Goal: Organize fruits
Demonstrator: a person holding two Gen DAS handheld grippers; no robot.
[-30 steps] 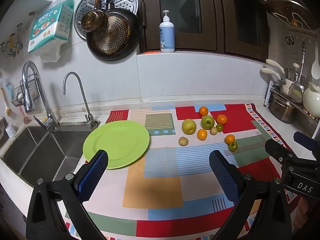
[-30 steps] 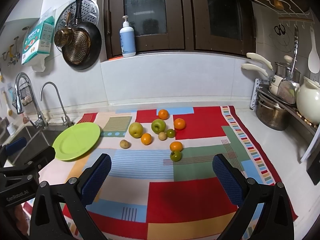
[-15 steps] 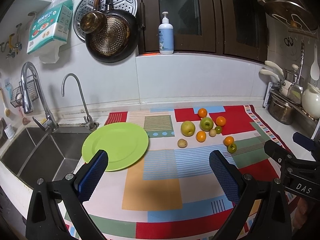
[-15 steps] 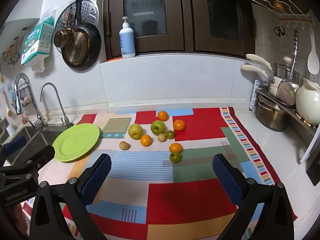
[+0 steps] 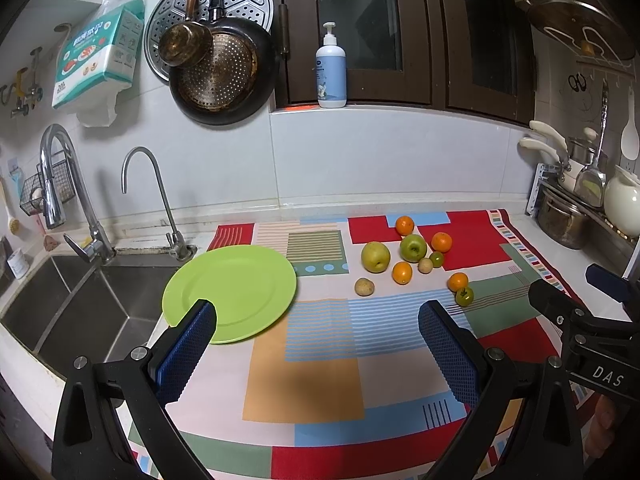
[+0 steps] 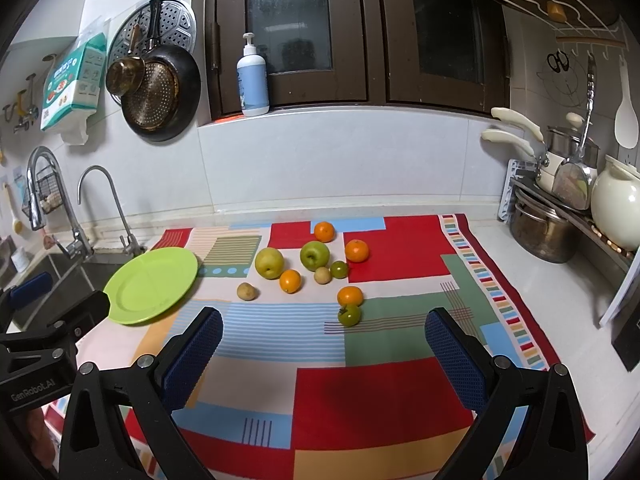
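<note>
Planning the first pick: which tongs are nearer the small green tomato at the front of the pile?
Right. The green tomato lies just ahead of the right tongs; the left tongs sit farther left, by the green plate.

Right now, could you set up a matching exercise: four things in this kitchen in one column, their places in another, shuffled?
Things:
1. green plate
2. pump bottle
3. white kettle
4. green apple

Places:
A. on the window ledge
B. among the oranges on the cloth
C. far right, on the rack
D. on the cloth's left edge, beside the sink

Pairs: 1-D, 2-A, 3-C, 4-B
</note>
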